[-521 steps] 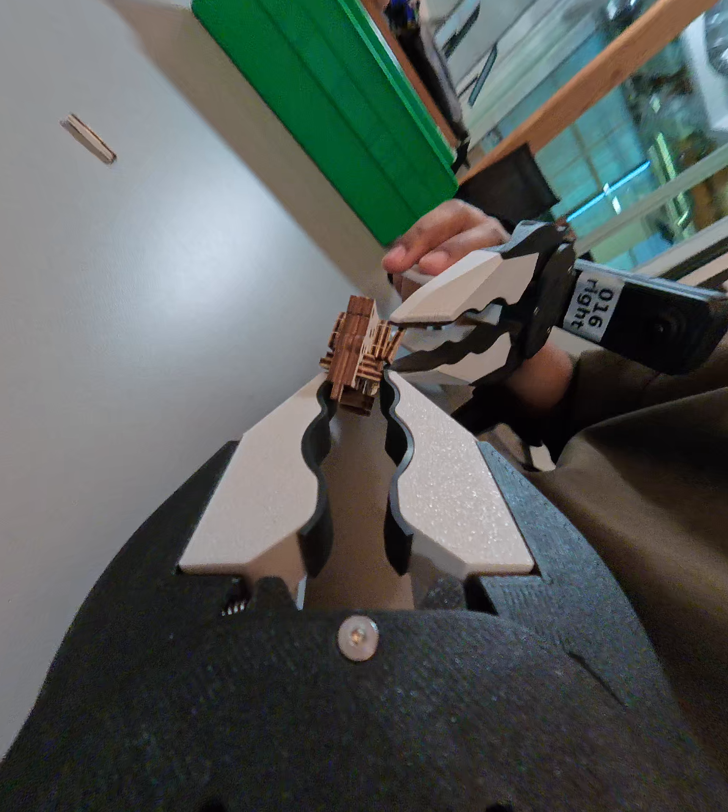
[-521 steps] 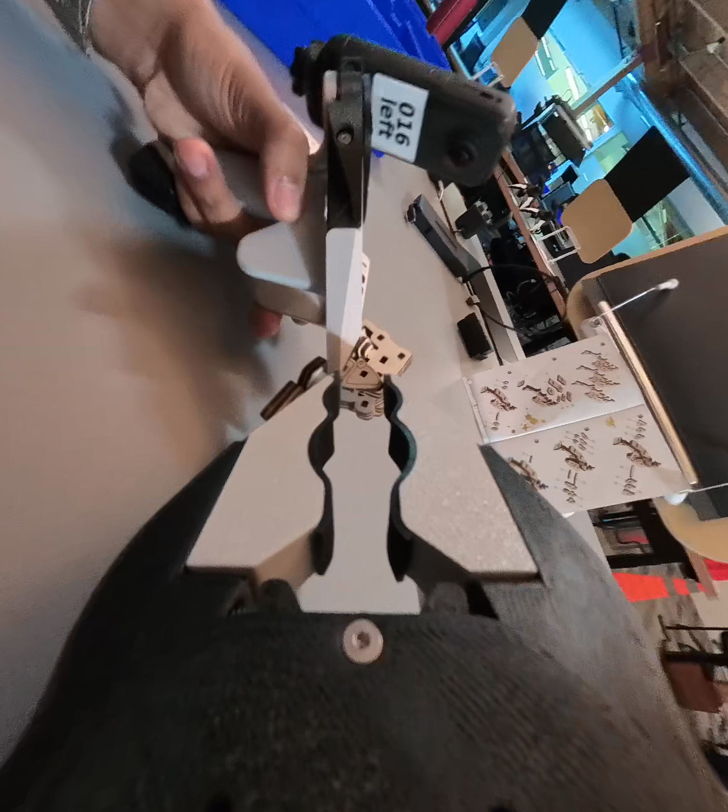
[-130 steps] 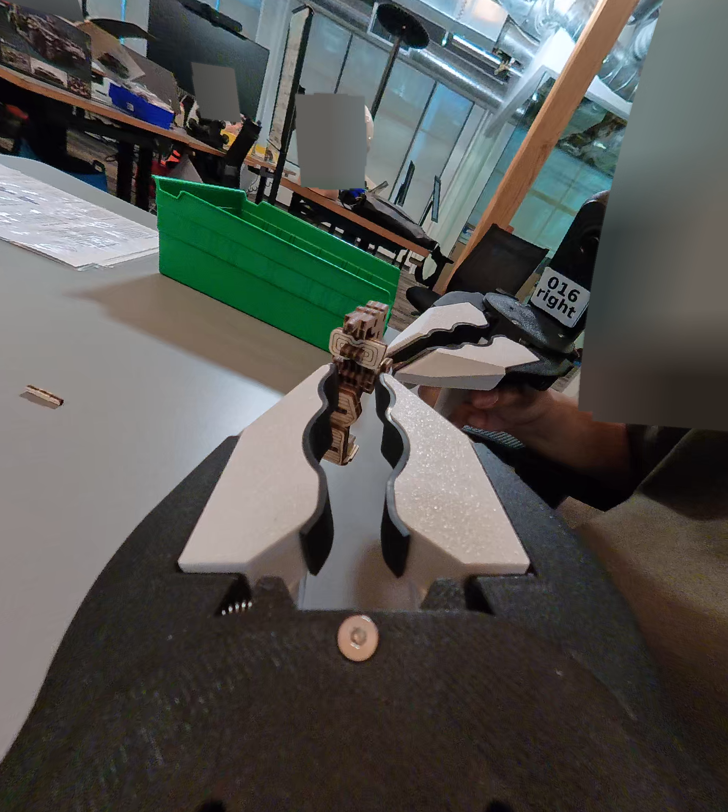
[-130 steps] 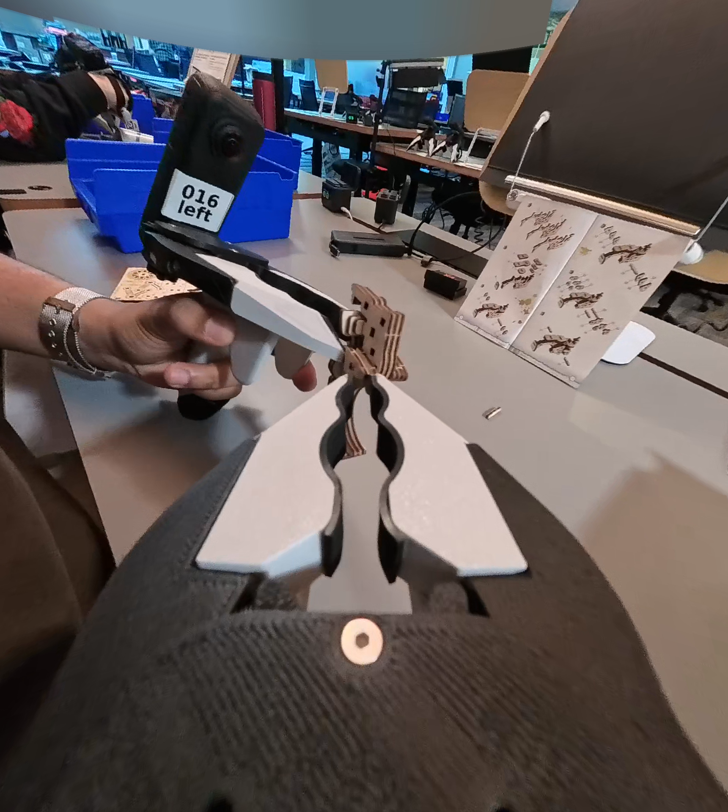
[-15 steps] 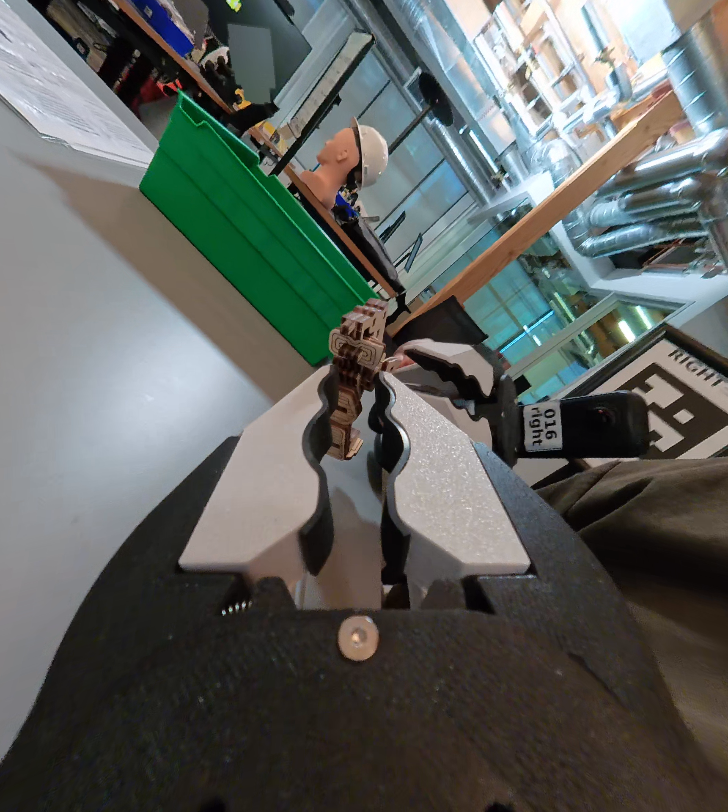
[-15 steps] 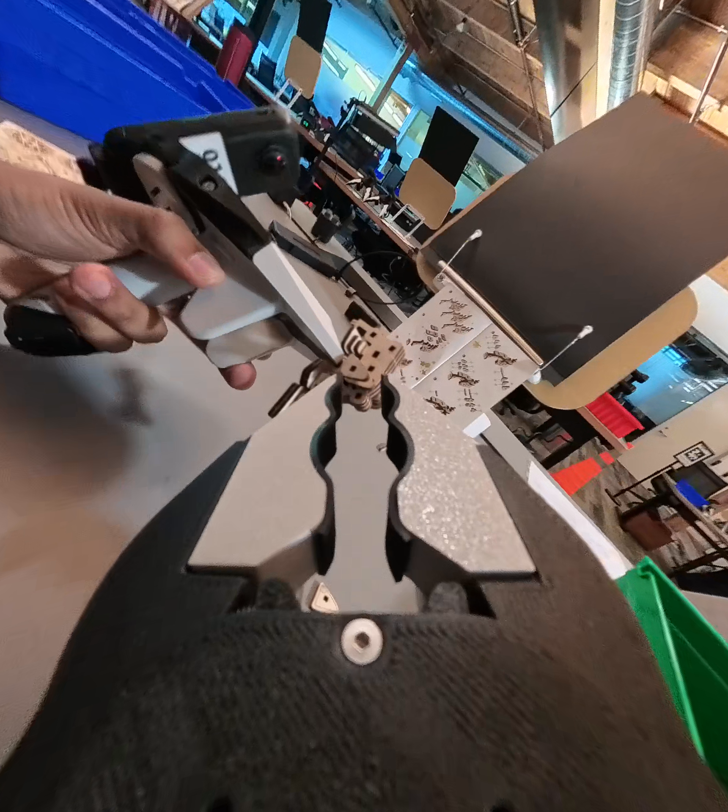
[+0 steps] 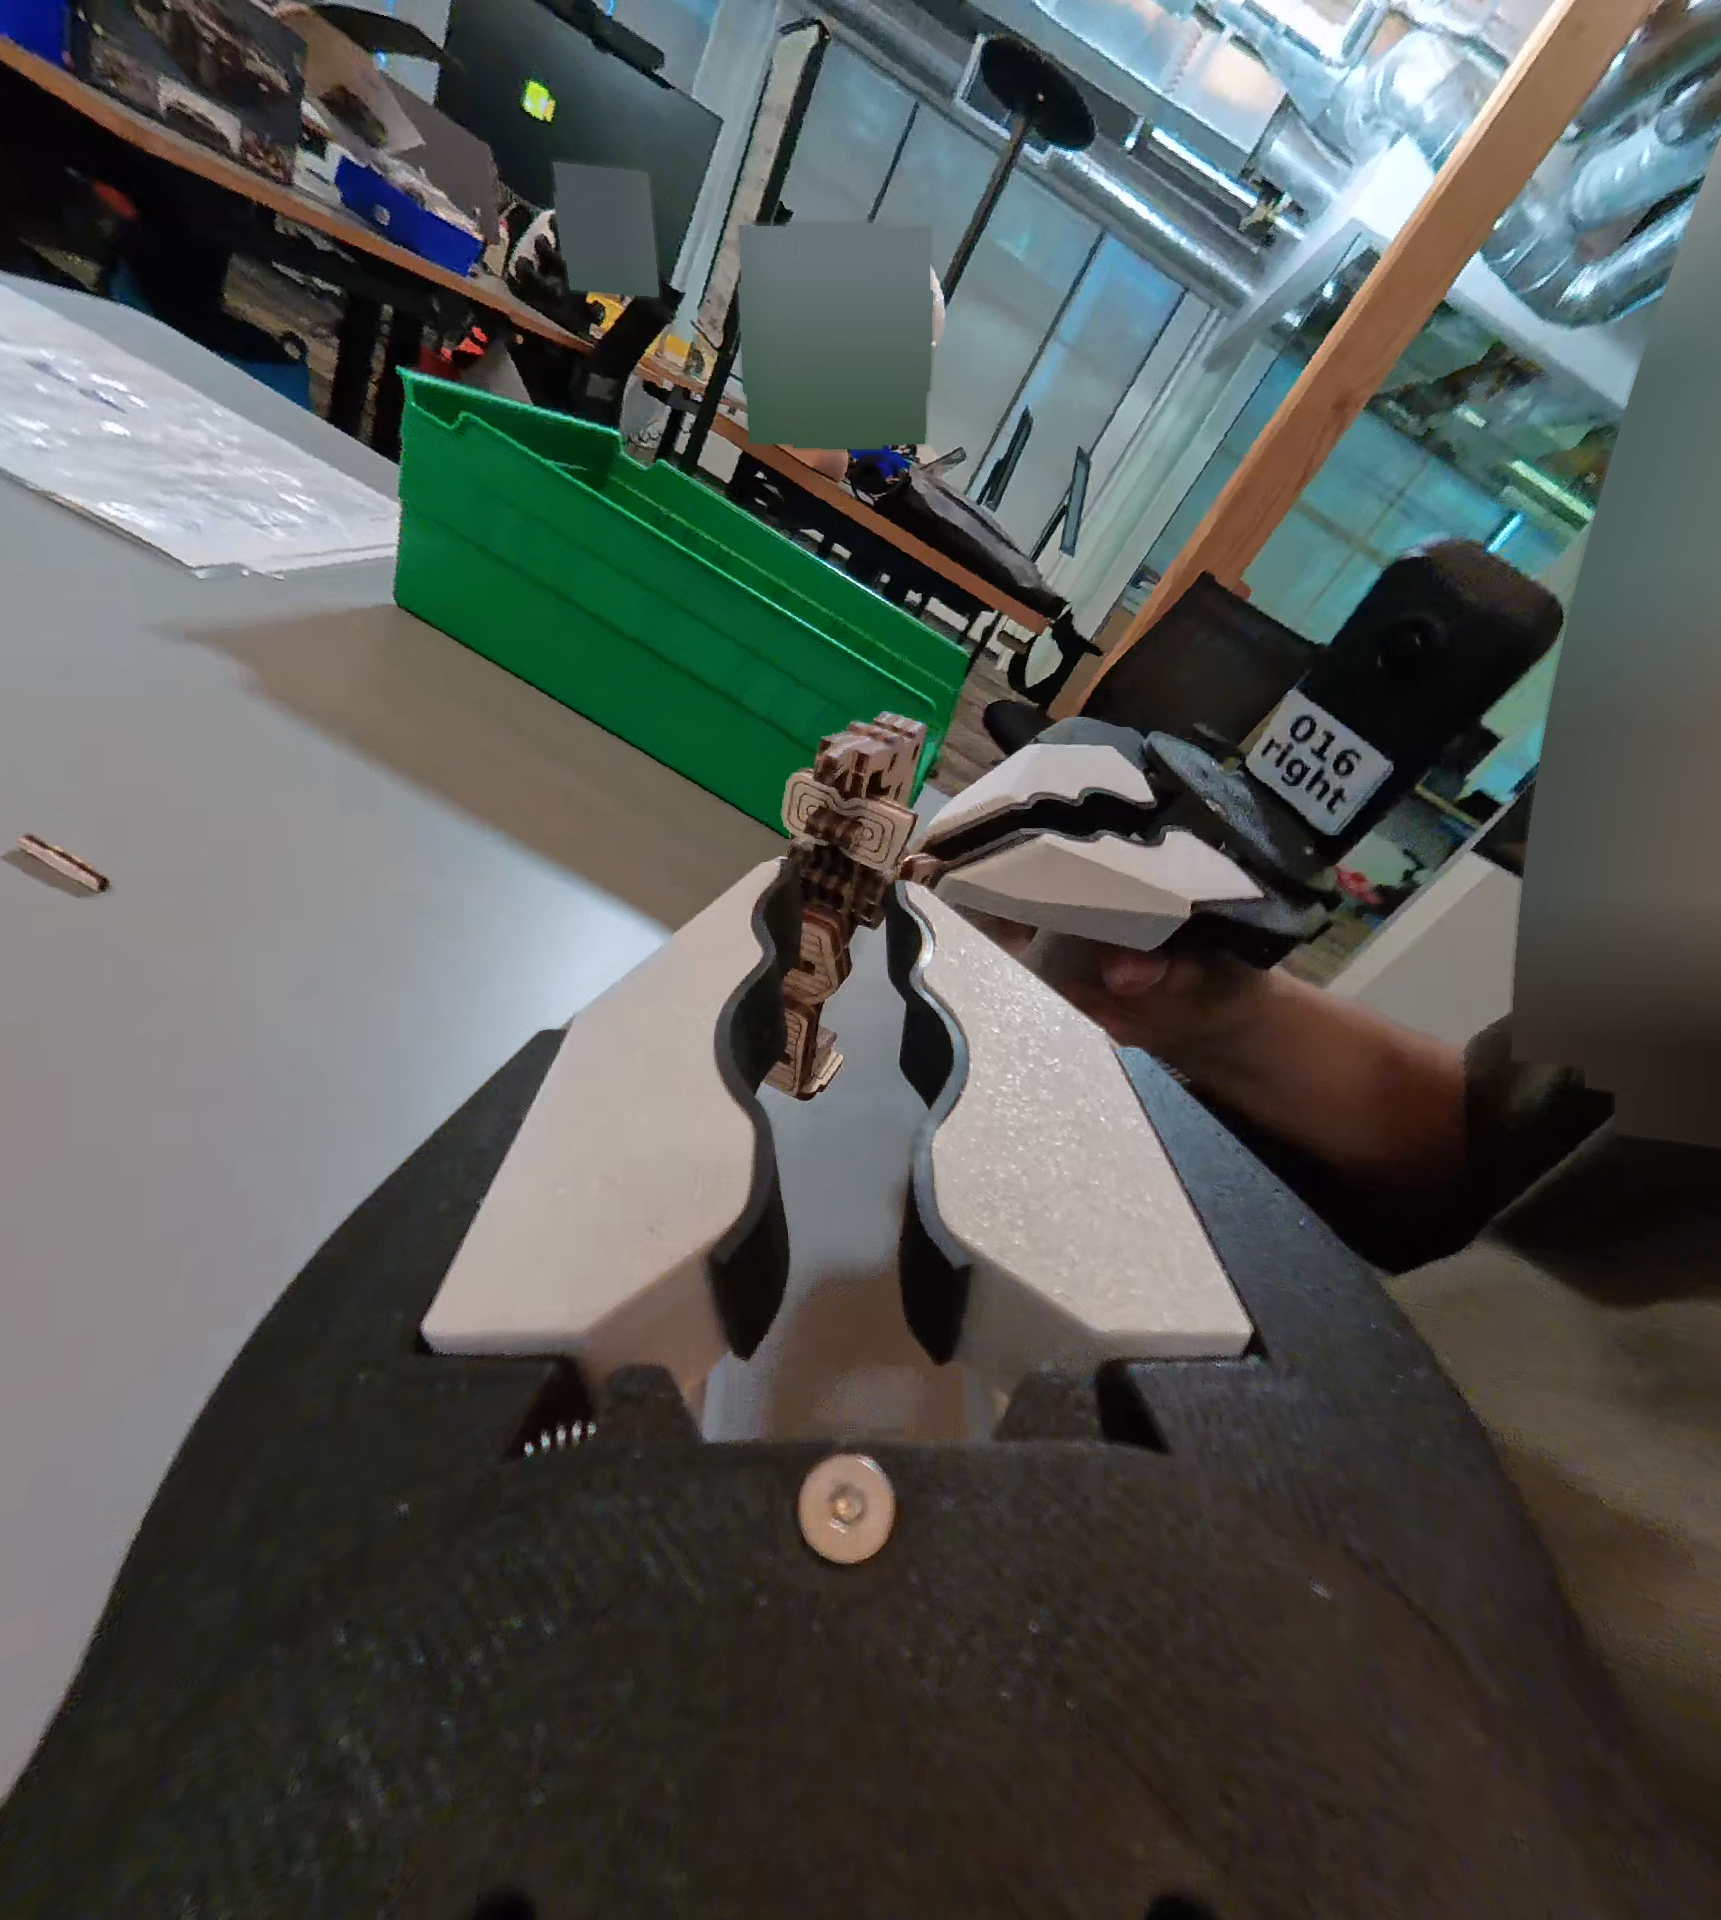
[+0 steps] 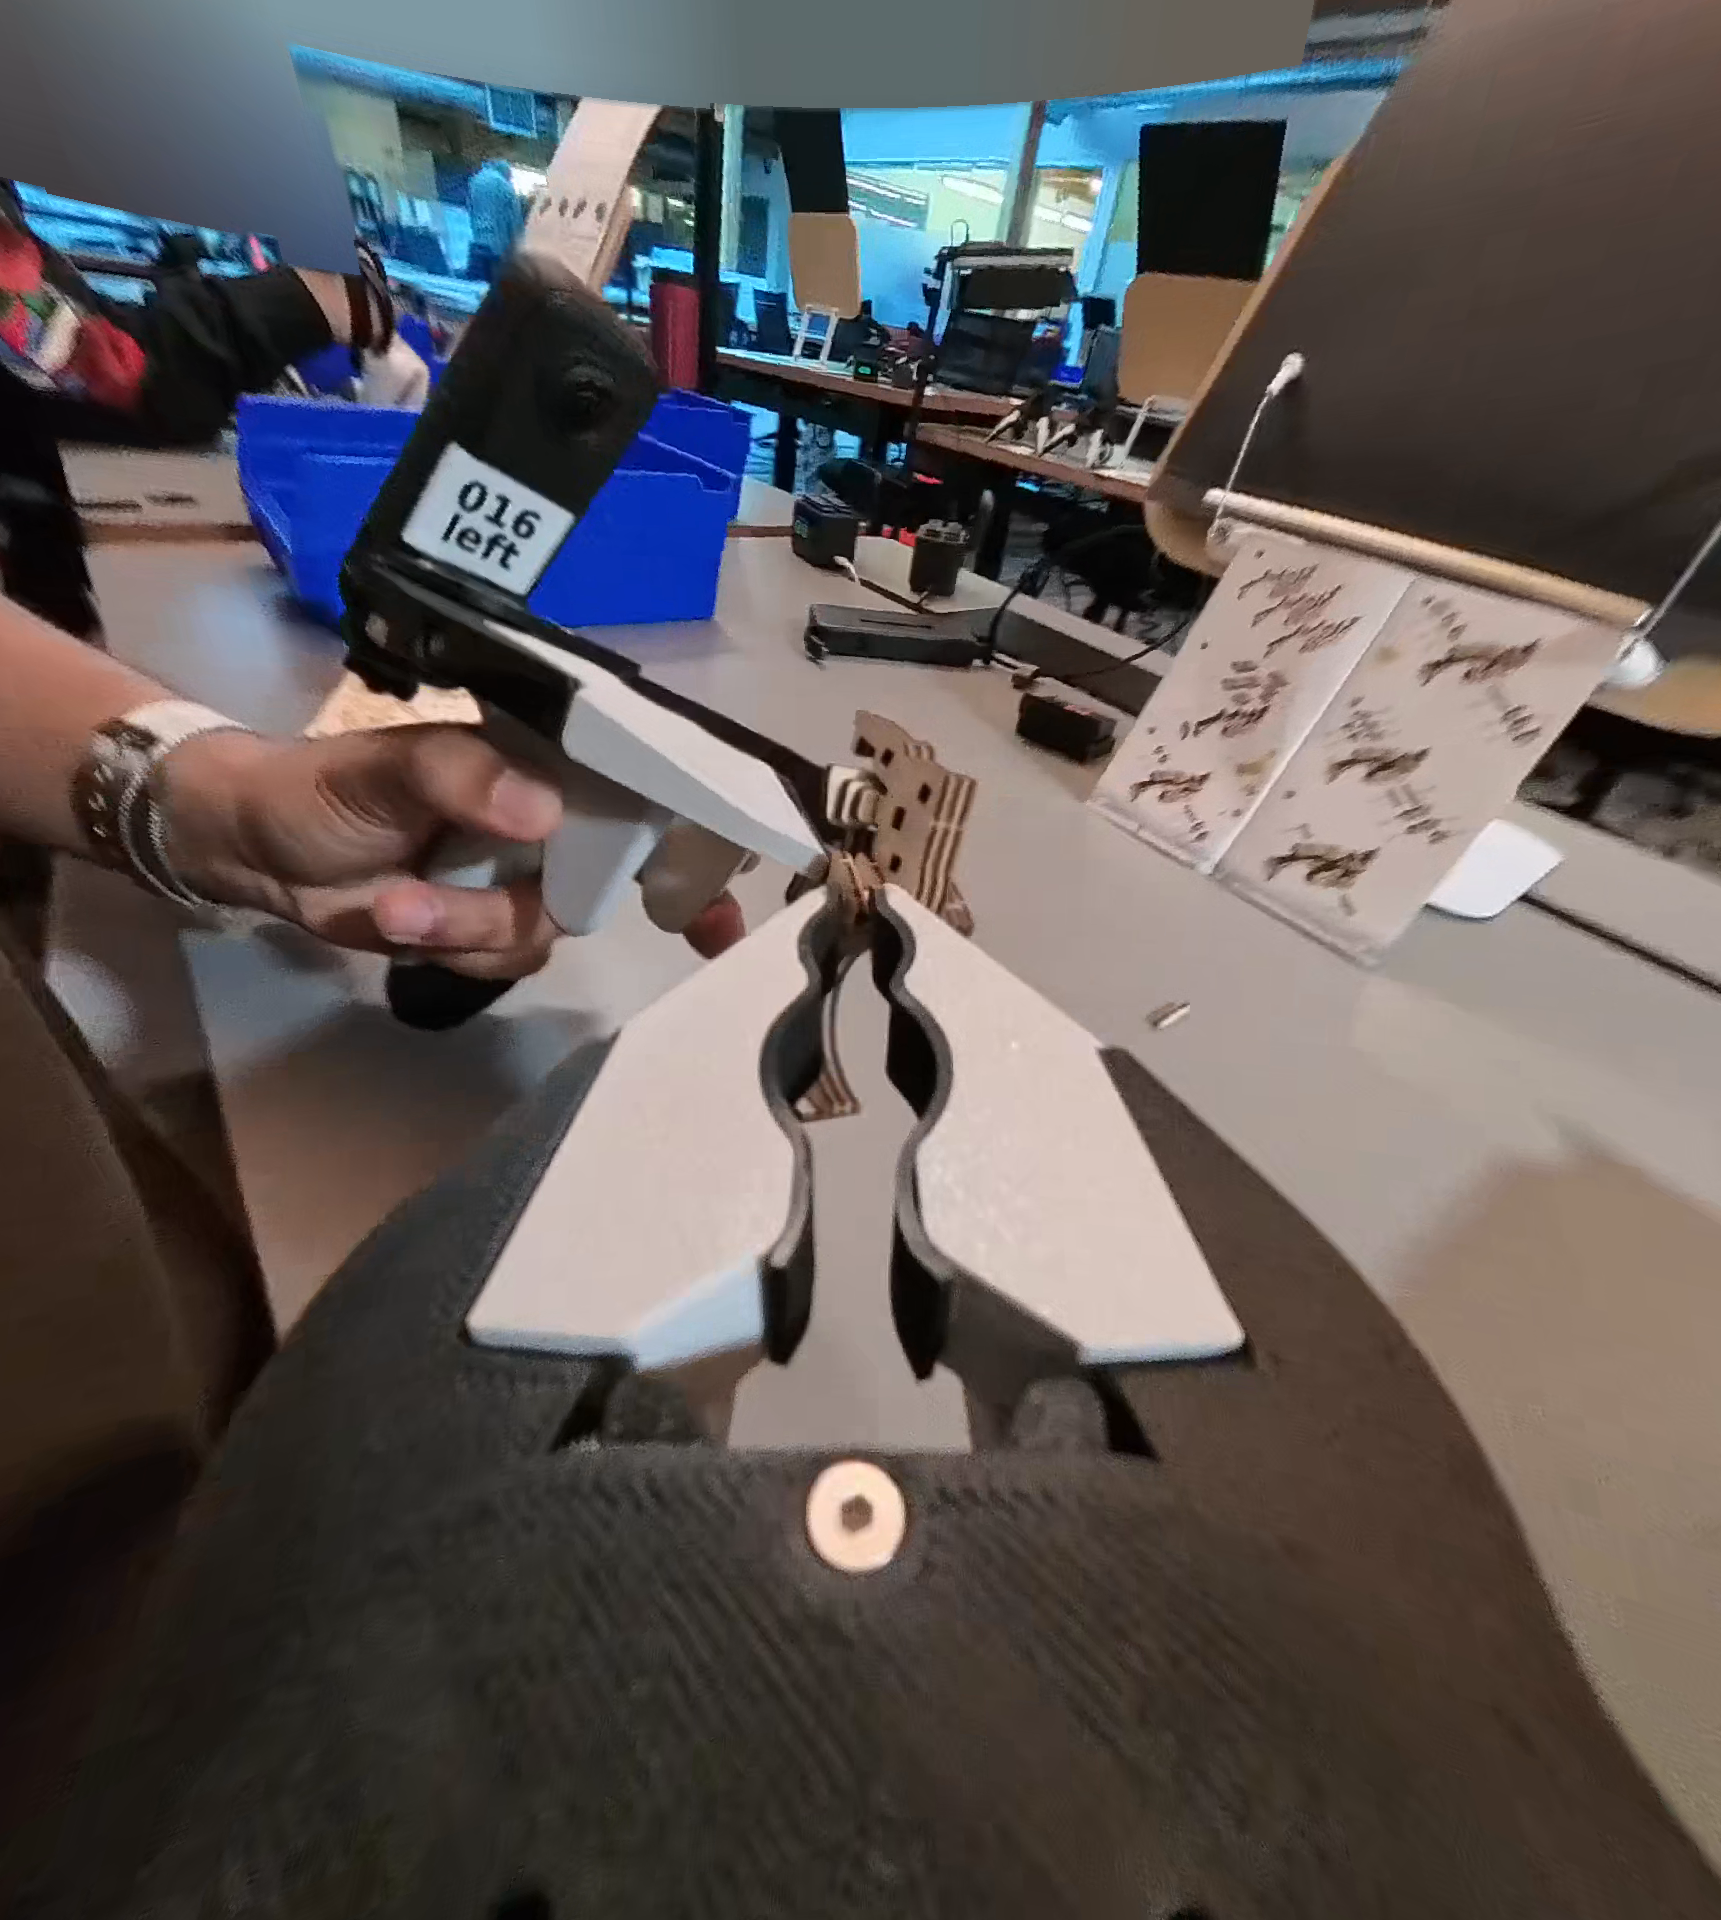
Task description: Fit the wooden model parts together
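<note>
My left gripper (image 7: pixel 840 894) is shut on a small wooden model assembly (image 7: pixel 851 821), held upright above the grey table; part of the model hangs down between the fingers. My right gripper (image 8: pixel 861 902) is shut on a thin curved wooden part (image 8: pixel 833 1070) whose tip meets the model's side (image 8: pixel 913 810). In the left wrist view the right gripper (image 7: pixel 923 857) comes in from the right and touches the model. In the right wrist view the left gripper (image 8: pixel 820 821) comes in from the left, held by a hand.
A green bin (image 7: pixel 648 592) stands beyond the model, papers (image 7: pixel 108 436) at far left. A small loose wooden piece (image 7: pixel 61 862) lies on the table (image 7: pixel 264 935). A blue bin (image 8: pixel 627 520), an instruction sheet stand (image 8: pixel 1355 748) and cables sit behind.
Both grippers have rolled back to level from a tilted pose, staying joined at the model. Each holds its piece as before.
</note>
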The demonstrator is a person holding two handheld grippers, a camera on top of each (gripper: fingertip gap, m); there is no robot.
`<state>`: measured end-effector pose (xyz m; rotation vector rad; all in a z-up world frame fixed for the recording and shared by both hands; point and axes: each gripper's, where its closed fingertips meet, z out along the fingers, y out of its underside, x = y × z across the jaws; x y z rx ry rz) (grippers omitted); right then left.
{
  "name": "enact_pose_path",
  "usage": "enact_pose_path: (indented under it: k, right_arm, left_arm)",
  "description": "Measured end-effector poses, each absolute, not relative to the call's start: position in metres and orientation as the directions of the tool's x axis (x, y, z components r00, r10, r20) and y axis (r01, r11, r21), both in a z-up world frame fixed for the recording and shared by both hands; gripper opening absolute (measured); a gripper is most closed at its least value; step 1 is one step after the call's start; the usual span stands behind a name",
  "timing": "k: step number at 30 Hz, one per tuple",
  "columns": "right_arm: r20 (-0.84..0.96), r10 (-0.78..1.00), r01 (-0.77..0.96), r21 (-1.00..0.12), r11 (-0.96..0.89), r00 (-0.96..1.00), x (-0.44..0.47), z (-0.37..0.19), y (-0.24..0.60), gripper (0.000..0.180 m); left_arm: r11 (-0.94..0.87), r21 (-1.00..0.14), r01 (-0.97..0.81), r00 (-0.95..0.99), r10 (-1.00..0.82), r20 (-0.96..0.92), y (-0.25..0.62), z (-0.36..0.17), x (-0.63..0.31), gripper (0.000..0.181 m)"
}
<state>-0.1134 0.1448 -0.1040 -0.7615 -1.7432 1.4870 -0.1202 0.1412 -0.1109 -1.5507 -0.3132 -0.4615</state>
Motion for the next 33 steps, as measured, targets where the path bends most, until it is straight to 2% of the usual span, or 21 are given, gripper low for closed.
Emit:
enact_pose_path:
  k: [1, 8, 17, 20, 23, 28, 30, 31, 32, 33]
  right_arm:
    - [0.103, 0.806, 0.008, -0.991, 0.132, -0.583, -0.113, -0.104, 0.145, 0.002]
    - [-0.137, 0.750, 0.154, -0.987, -0.048, -0.647, -0.112, -0.108, 0.144, 0.001]
    - [-0.386, 0.539, 0.307, -0.922, -0.234, -0.748, -0.099, -0.100, 0.145, 0.001]
    - [-0.510, 0.427, 0.393, -0.856, -0.336, -0.746, -0.096, -0.096, 0.146, 0.000]
    - [-0.666, 0.274, 0.514, -0.724, -0.460, -0.694, -0.099, -0.094, 0.148, 0.000]
    - [-0.644, 0.258, 0.502, -0.740, -0.447, -0.720, -0.094, -0.089, 0.145, 0.000]
    - [-0.618, 0.124, 0.505, -0.728, -0.463, -0.776, -0.078, -0.070, 0.138, 0.000]
    - [-0.610, 0.171, 0.497, -0.751, -0.434, -0.773, -0.079, -0.073, 0.134, 0.000]
    - [-0.563, 0.292, 0.455, -0.814, -0.362, -0.773, -0.083, -0.085, 0.131, 0.000]
    - [-0.516, 0.379, 0.416, -0.853, -0.317, -0.769, -0.087, -0.091, 0.134, 0.000]
  left_arm:
    - [-0.037, -0.891, 0.452, 0.888, -0.081, 0.454, 0.141, -0.111, -0.120, 0.014]
    - [-0.044, -0.910, 0.411, 0.907, -0.084, 0.414, 0.141, -0.112, -0.119, 0.014]
    - [-0.053, -0.871, 0.489, 0.849, -0.199, 0.489, 0.142, -0.107, -0.107, 0.014]
    - [-0.052, -0.871, 0.489, 0.847, -0.210, 0.488, 0.142, -0.105, -0.105, 0.013]
    - [-0.060, -0.853, 0.518, 0.830, -0.207, 0.518, 0.143, -0.106, -0.107, 0.014]
    - [-0.064, -0.841, 0.537, 0.810, -0.239, 0.535, 0.141, -0.102, -0.103, 0.013]
    - [-0.052, -0.830, 0.555, 0.814, -0.172, 0.555, 0.141, -0.109, -0.118, 0.013]
    - [-0.043, -0.793, 0.608, 0.769, -0.219, 0.601, 0.137, -0.103, -0.121, 0.013]
    - [-0.029, -0.778, 0.627, 0.748, -0.254, 0.613, 0.132, -0.093, -0.121, 0.013]
    - [-0.017, -0.812, 0.583, 0.782, -0.259, 0.567, 0.130, -0.086, -0.117, 0.013]
